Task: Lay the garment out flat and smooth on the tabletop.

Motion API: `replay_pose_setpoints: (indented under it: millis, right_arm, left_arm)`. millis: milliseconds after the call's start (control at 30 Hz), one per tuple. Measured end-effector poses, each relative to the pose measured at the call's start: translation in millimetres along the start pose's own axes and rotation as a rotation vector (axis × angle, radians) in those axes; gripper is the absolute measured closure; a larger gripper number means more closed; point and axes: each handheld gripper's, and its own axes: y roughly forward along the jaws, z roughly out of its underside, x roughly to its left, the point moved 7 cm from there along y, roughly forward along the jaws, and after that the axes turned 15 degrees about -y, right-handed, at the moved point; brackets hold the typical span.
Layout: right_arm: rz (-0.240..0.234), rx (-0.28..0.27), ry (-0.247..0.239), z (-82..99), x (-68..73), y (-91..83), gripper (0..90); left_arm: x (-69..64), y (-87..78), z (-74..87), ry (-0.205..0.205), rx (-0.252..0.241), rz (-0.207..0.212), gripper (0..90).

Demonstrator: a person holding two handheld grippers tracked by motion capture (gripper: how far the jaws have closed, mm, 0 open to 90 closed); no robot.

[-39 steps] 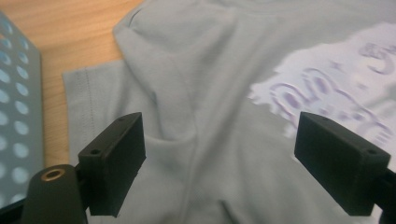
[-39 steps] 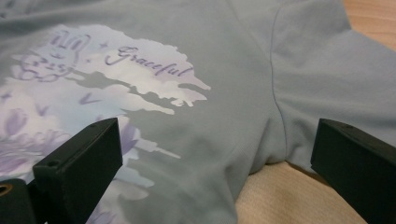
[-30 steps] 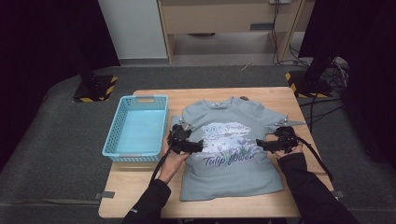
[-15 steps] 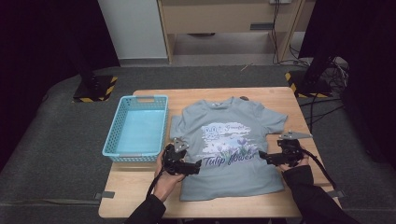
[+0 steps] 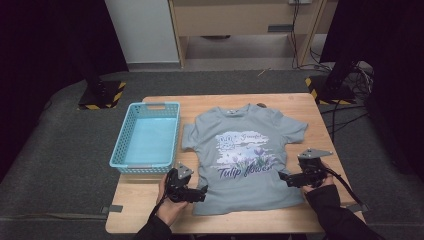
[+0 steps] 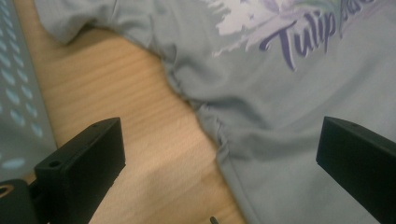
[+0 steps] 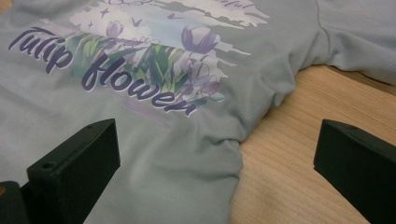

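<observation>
Table (image 5: pixel 150 197): I see light wood.
T-shirt (image 5: pixel 250 187): reads "Tulip flower".
Left gripper (image 5: pixel 201 195): seven o'clock, jaws just opening, empty.
Right gripper (image 5: pixel 286 178): four o'clock, agape, empty.

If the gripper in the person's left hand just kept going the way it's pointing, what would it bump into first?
Probably the grey T-shirt. The left gripper points across the table toward the shirt's side edge, and its open jaws straddle that edge, with bare wooden table under one jaw. How high it hangs above the cloth is unclear.

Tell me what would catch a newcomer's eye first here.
A grey T-shirt printed "Tulip flower" lies flat across the middle of the wooden table. A light blue basket sits just left of it. The left gripper and right gripper flank its lower sides, jaws open.
</observation>
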Motion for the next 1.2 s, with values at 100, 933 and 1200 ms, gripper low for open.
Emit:
replay_pose_setpoints:
  millis: [100, 933, 1200]
  right_arm:
    - [0.009, 0.017, -0.012, 2.3, -0.5, -1.9, 0.5]
    - [0.021, 0.093, 0.09, 30.8, -31.6, -0.5, 0.6]
    - [0.029, 0.11, 0.123, 40.5, -41.8, 0.9, 0.6]
  left_arm:
    - [4.7, -2.0, 9.2, 0.005, 0.038, -0.011, 0.1]
    - [56.8, -12.8, 20.0, -0.012, 0.066, -0.093, 1.3]
    - [79.7, -16.3, 23.6, -0.029, 0.077, -0.139, 1.1]
